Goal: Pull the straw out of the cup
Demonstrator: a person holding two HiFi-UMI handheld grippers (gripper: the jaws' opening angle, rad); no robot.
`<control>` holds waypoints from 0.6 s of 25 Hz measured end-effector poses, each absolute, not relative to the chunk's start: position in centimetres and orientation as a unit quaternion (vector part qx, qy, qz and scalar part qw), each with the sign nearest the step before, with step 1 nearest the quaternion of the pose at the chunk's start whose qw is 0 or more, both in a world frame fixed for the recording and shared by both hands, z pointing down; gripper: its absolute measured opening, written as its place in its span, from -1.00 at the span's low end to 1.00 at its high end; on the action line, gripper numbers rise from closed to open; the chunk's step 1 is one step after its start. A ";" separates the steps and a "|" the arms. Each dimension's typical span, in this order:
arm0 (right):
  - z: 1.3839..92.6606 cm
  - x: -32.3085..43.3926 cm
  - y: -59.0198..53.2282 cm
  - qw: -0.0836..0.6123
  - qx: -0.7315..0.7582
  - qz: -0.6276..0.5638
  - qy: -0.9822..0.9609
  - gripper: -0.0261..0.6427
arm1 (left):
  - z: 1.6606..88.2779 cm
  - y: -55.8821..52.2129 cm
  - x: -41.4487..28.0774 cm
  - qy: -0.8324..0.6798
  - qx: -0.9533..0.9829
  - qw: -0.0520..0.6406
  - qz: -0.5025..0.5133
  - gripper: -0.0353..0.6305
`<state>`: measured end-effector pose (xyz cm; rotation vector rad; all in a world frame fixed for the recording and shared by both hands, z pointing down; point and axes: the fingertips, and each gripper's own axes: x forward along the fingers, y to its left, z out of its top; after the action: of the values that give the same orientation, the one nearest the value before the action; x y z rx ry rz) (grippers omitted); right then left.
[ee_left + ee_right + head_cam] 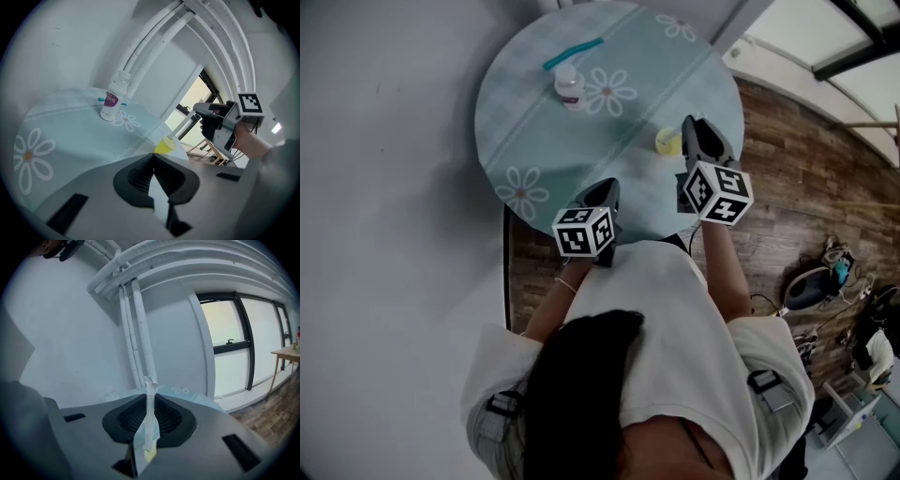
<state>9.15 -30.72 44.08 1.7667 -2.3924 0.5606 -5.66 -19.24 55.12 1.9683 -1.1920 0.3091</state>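
Note:
A small yellow cup (667,142) stands on the round table (534,141) near its right edge; the left gripper view shows this cup (164,146) too. My right gripper (692,127) hovers just right of and above it, shut on a thin white straw (150,411) that stands upright between the jaws. In the left gripper view the straw (183,124) slants from the cup's rim up to the right gripper (211,123); whether its lower end is still inside is unclear. My left gripper (605,190) sits over the near table edge, shut and holding nothing.
A small clear bottle (569,87) with a purple label (111,100) stands at the far side of the table, a teal stick (573,53) lying behind it. A floral blue cloth covers the table. Wood floor and bags (825,277) lie to the right.

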 end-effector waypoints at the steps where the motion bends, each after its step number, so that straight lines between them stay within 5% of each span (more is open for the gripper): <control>1: 43.9 8.7 -30.6 0.061 0.579 0.179 -0.793 -0.72 | 55.1 -19.1 -5.8 -0.472 0.777 0.398 0.122 -0.88; 15: 44.6 3.4 -28.1 0.069 0.531 0.196 -0.822 -0.72 | 55.0 -17.5 -8.9 -0.498 0.765 0.392 0.116 -0.88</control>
<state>3.38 -28.07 44.56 1.5979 -2.4743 0.5912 -8.91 -17.46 55.00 1.9423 -1.2657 0.2942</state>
